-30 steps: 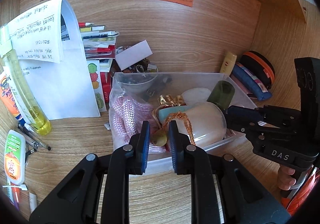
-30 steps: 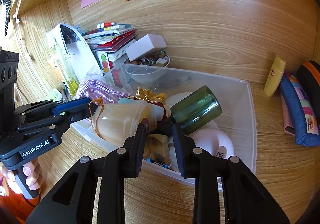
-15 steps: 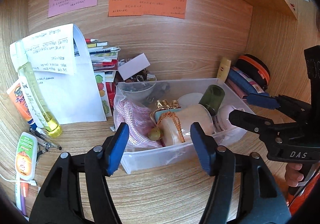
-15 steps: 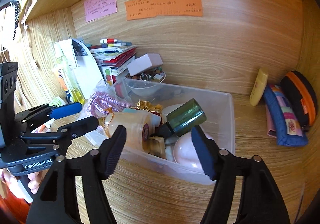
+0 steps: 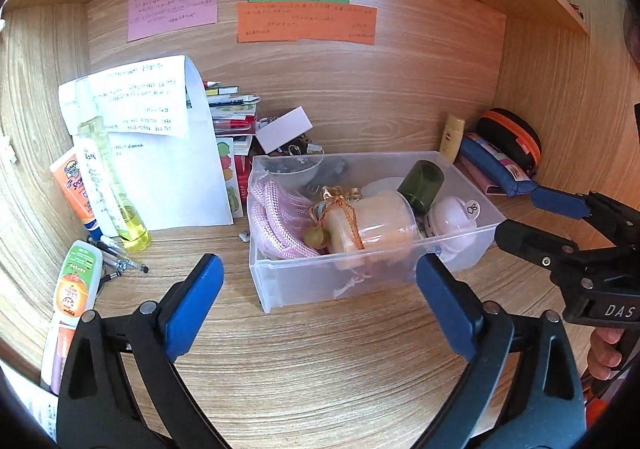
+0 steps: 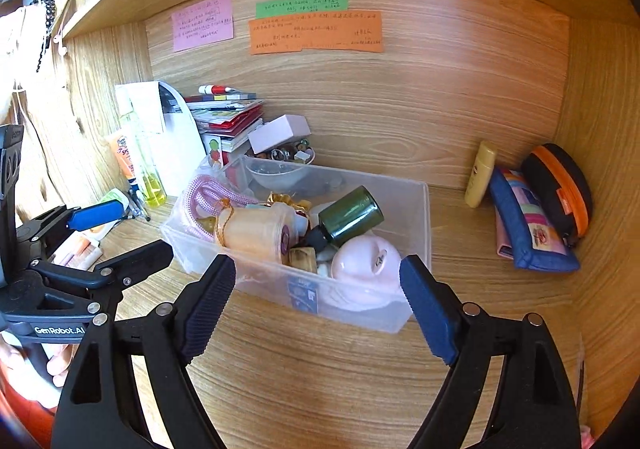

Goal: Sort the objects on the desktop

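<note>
Left wrist view: left gripper (image 5: 320, 305) jaws wide apart and opening, nothing between the pads. Clear plastic bin (image 5: 280, 289) sits on the wooden desk (image 5: 320, 377) just beyond the fingertips, centred between them, not touched. Inside: pink rope (image 5: 276, 221) at its left end, cream jar (image 5: 376, 221) lying on its side in the middle, dark green bottle (image 5: 422, 185) behind it, pale pink round case (image 5: 452, 217) at the right end. Right gripper (image 5: 532, 217) enters from the right, level with the bin's right end, clear of the wall.

Right wrist view: right gripper (image 6: 318, 307) jaws also apart and opening, empty. Bin's near wall (image 6: 360, 313) shows in the gap between the fingertips, no contact. Left gripper (image 6: 120, 229) at the left, short of the bin's corner. Blue pouch (image 6: 532, 233) and yellow tube (image 6: 480, 175) stand well to the right.
</note>
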